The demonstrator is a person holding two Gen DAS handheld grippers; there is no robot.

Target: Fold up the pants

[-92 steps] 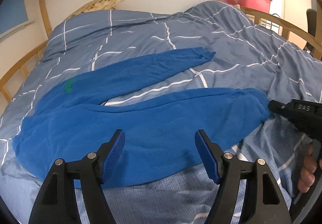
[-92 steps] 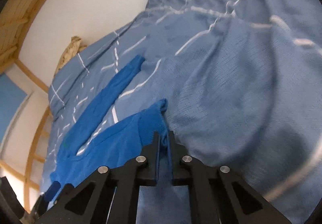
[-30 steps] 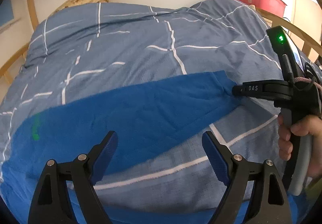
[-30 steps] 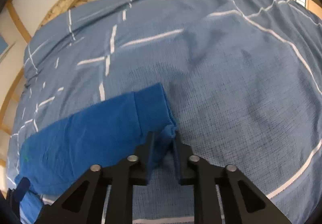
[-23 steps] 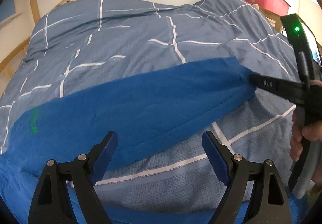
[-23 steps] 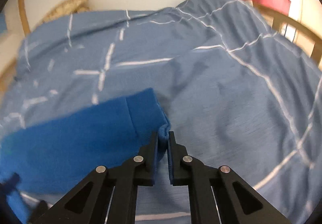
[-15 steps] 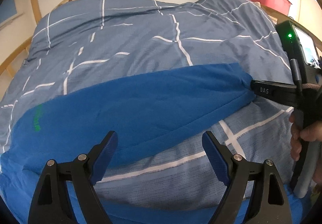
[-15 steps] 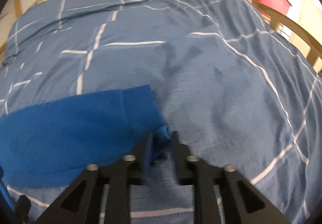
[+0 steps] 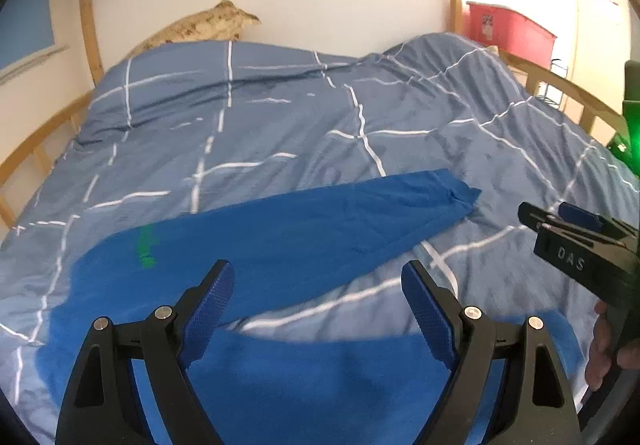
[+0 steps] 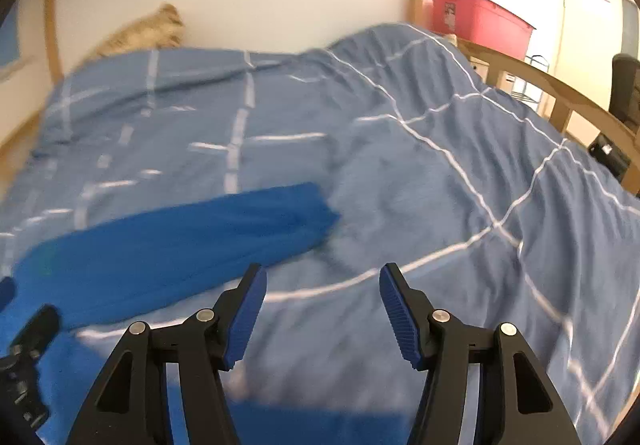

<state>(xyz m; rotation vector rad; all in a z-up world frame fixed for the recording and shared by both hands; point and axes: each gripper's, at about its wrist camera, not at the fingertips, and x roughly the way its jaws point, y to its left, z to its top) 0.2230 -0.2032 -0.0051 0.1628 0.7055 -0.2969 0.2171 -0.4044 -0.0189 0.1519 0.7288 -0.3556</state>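
Blue fleece pants (image 9: 304, 233) lie flat on the duvet (image 9: 280, 125), waist at 8 o'clock, long axis running to the cuff (image 9: 452, 193) at 2 o'clock. Left gripper (image 9: 316, 297) hovers spread and empty over mid-leg. Right gripper (image 10: 322, 301), jaws apart and empty, sits nearer the cuff, at its 10 o'clock.

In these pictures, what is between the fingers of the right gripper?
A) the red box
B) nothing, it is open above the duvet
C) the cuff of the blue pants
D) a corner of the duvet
B: the right gripper is wide open over the duvet, and the pants lie apart to its left.
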